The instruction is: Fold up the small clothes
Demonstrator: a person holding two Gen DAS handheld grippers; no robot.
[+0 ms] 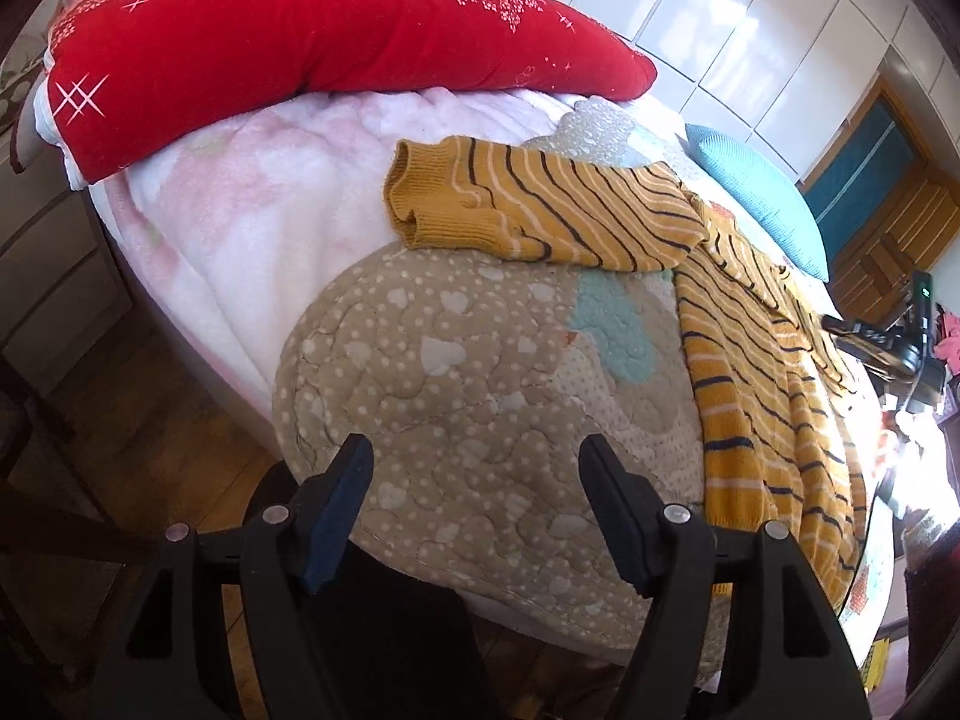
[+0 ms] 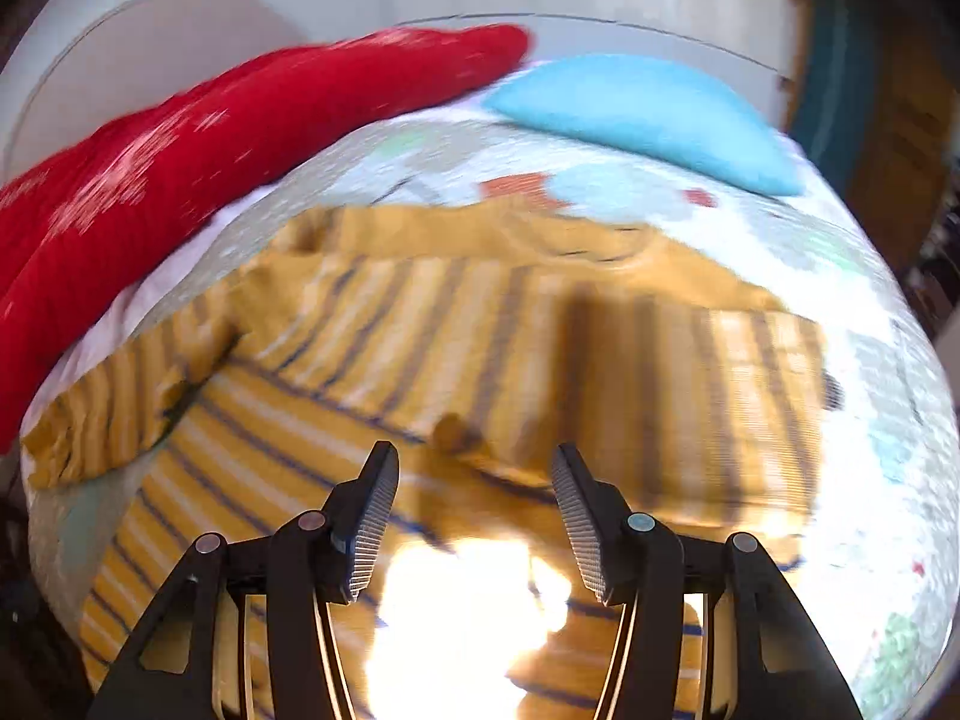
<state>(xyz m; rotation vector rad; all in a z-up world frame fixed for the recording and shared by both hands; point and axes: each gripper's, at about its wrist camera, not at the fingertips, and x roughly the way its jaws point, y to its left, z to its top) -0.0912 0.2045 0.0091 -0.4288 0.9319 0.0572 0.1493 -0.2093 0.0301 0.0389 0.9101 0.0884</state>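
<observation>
A small mustard-yellow sweater with dark and pale stripes (image 1: 750, 348) lies spread on a quilted bed cover (image 1: 456, 372). One sleeve (image 1: 510, 204) stretches out to the left, its cuff at the far end. My left gripper (image 1: 474, 456) is open and empty, hovering over the beige quilt corner, to the left of the sweater. In the blurred right wrist view the sweater (image 2: 480, 324) fills the middle, with one sleeve folded across the body. My right gripper (image 2: 474, 462) is open and empty just above the sweater.
A red padded blanket (image 1: 288, 36) lies at the back left on a pink fleece (image 1: 240, 228). A light blue pillow (image 1: 762, 198) sits behind the sweater. Wooden floor (image 1: 180, 456) lies below the bed edge. White cabinet doors (image 1: 750, 18) stand behind.
</observation>
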